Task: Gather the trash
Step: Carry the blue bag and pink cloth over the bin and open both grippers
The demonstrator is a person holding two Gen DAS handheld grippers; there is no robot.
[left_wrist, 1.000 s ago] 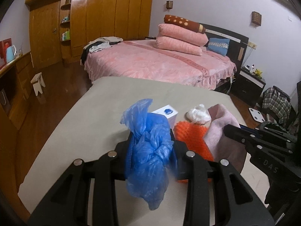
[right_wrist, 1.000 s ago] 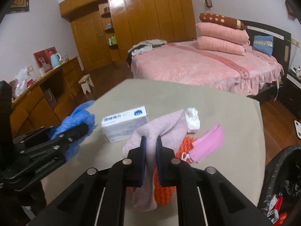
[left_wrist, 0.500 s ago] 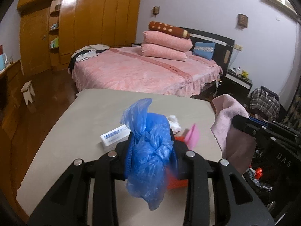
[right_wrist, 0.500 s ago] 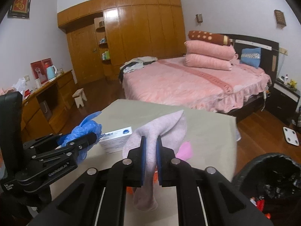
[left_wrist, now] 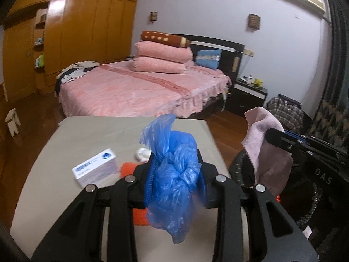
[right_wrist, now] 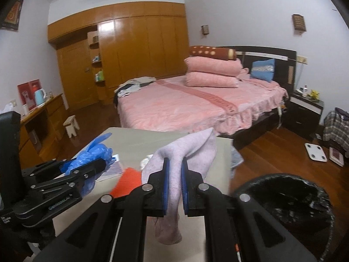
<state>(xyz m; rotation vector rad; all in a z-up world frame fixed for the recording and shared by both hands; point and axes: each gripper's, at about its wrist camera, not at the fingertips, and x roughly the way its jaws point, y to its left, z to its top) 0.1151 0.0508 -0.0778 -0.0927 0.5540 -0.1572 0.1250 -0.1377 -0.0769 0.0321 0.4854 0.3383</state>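
Where table (right_wrist: 135, 144) ends, bin (right_wrist: 283, 198) beside.

Table (left_wrist: 65, 135): far half bare, open to passage. Near half crowded: white box (left_wrist: 96, 169) at left, orange item (left_wrist: 128, 169) just beside it, small white wad (left_wrist: 142, 152) behind.
Left gripper (left_wrist: 175, 174): jaws filled by blue bag (left_wrist: 172, 174), hanging above the clutter.
Right gripper (right_wrist: 174, 183): jaws filled by pink cloth (right_wrist: 187, 148), past the table's right edge.
Black bin (right_wrist: 290, 198): on floor beside that edge, mouth open and unobstructed from above, dark contents inside.
Floor (right_wrist: 272, 155) right of table: open wood up to bed (right_wrist: 185, 104); white scale (right_wrist: 315, 152) and nightstand (right_wrist: 307, 111) farther off.
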